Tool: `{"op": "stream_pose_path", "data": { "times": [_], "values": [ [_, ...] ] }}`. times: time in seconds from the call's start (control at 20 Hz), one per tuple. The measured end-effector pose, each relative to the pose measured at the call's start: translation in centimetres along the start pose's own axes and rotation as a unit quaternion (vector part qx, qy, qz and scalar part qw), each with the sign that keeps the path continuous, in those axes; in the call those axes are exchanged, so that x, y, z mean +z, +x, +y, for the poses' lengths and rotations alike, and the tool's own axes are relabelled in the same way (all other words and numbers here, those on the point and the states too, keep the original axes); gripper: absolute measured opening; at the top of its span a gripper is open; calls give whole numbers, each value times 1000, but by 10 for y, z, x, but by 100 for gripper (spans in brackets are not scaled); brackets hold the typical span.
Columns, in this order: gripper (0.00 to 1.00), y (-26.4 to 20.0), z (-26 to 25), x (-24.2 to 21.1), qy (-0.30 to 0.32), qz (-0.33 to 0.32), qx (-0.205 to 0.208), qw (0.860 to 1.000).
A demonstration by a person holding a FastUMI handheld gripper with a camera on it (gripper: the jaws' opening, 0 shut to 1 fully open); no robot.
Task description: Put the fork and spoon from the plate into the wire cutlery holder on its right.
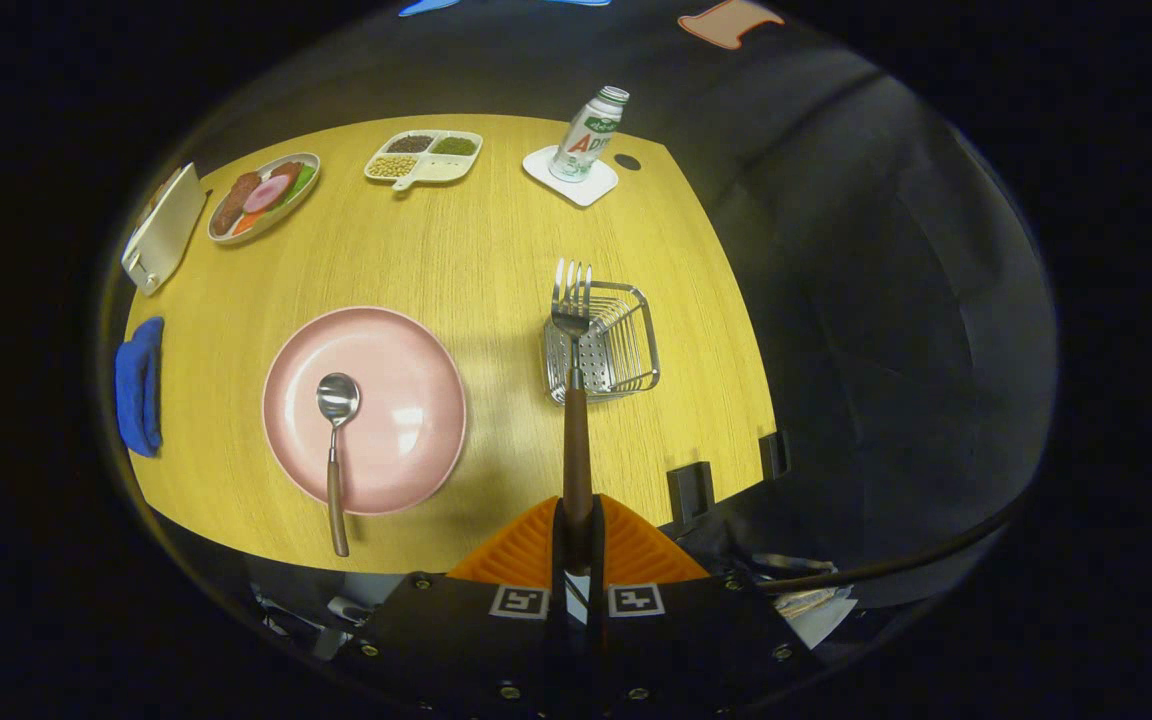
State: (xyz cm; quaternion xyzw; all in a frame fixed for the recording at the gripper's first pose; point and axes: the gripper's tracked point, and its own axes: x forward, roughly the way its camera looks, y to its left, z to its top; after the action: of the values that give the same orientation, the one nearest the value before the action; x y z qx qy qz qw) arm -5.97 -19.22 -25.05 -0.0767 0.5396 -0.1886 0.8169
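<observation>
Fork (pixel 573 300): pinched by its handle in gripper (pixel 576 535), tines over wire cutlery holder (pixel 626 345), not yet dropped in.
Spoon (pixel 336 440): on pink plate (pixel 406 350), left of holder, untouched.
Progress: roughly halfway.

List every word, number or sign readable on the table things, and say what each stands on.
White plastic bottle on the white square coaster: label print, too blurred to read.
Tool, shut on the brown-handled steel fork: two square black-and-white markers, no words.
Nothing else carries text.
</observation>
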Motion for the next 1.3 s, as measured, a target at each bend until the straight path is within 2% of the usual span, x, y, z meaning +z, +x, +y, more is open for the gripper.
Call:
{"op": "stream_pose_path", "data": {
  "times": [0.3,0.95,1.2,1.3],
  "values": [
    [7,22,-24,-7,13,26,-2,1000],
    [8,39,-32,6,-38,81,30,996],
    [17,25,-42,23,-44,62,12,997],
    [17,19,-42,28,-35,50,16,998]
  ]
}}
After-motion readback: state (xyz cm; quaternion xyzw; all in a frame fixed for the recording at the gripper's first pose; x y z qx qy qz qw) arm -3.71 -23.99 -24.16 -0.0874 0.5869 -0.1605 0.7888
